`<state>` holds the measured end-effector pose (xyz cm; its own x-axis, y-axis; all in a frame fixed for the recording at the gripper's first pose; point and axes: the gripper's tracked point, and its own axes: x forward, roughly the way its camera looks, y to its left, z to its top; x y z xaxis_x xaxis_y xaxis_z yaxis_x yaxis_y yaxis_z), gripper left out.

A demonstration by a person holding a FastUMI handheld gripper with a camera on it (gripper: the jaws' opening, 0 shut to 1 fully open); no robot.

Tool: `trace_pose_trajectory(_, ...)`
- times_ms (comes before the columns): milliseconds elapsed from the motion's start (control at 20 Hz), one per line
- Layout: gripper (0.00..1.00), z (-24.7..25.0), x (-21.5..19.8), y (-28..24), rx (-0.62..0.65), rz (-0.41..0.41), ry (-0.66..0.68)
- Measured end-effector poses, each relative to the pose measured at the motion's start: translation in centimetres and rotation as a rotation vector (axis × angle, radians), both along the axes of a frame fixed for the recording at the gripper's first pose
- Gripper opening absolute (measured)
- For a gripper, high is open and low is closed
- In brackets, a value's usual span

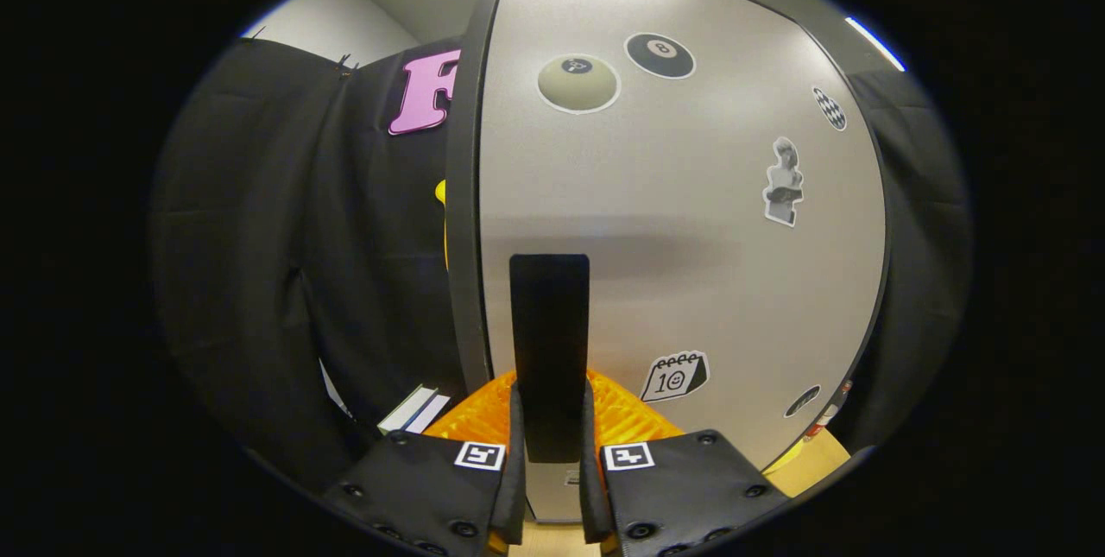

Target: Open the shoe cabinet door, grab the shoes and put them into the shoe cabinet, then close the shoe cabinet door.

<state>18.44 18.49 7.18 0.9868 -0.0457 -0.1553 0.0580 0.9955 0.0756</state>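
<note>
The shoe cabinet door [691,220] is a pale grey panel with several stickers, set in a dark frame [462,220], and it stands right in front of me. A flat black vertical handle [549,324] sits low on the door near its left edge. My gripper [549,427] has this handle between its two fingers [516,436], one pressed on each side. The door looks flush in its frame, with no gap that I can see.
Black cloth wall [285,281] hangs left of the cabinet and again on its right. White flat items [414,408] lie low at the left, by the cabinet's foot. A strip of light wooden surface [816,462] and a small red-and-white object [830,414] are at the lower right.
</note>
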Motion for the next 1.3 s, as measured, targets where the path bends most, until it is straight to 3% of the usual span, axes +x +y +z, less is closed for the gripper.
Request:
trace_pose_trajectory(50,0.2,0.1,0.0,0.1,0.002,0.008,-0.005)
trace_pose_trajectory(350,0.06,0.1,-1.1,0.2,0.003,0.081,-0.029)
trace_pose_trajectory(1300,0.06,0.5,-9.1,-3.1,-0.014,0.154,-0.087)
